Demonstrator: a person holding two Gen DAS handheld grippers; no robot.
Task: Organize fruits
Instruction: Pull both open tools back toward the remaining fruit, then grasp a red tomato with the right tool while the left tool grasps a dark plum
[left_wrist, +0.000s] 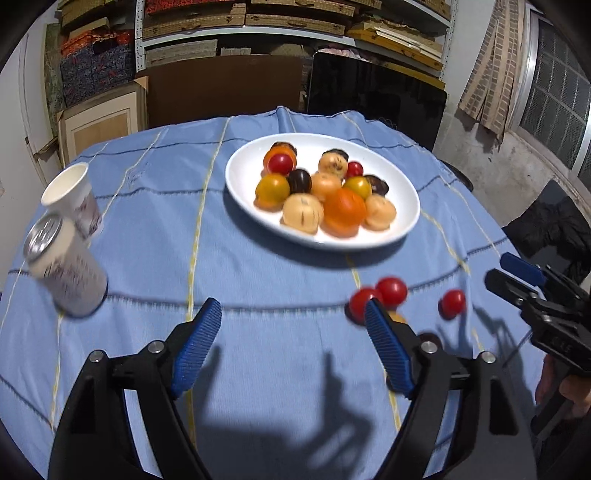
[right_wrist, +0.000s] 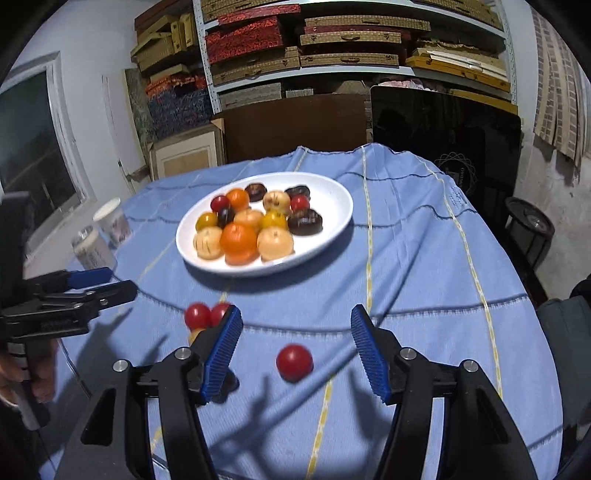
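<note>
A white oval plate (left_wrist: 240, 184) (right_wrist: 332, 206) holds several orange, yellow, red, pale and dark small fruits. Three red cherry tomatoes lie loose on the blue cloth: a touching pair (left_wrist: 391, 290) (right_wrist: 197, 315) and a single one (left_wrist: 452, 302) (right_wrist: 294, 362). A small orange fruit (left_wrist: 397, 316) is partly hidden behind my left gripper's right finger. My left gripper (left_wrist: 291, 306) (right_wrist: 122, 282) stands open over bare cloth, left of the pair. My right gripper (right_wrist: 295, 312) (left_wrist: 500, 269) is open, the single tomato lying between its fingers without touching them.
A white drink can (left_wrist: 66, 266) and a paper cup (left_wrist: 72, 195) stand at the table's left edge. Behind the round table are a brown board, a dark panel (right_wrist: 443, 147) and shelves of boxes. A black stool (right_wrist: 532, 229) sits at the right.
</note>
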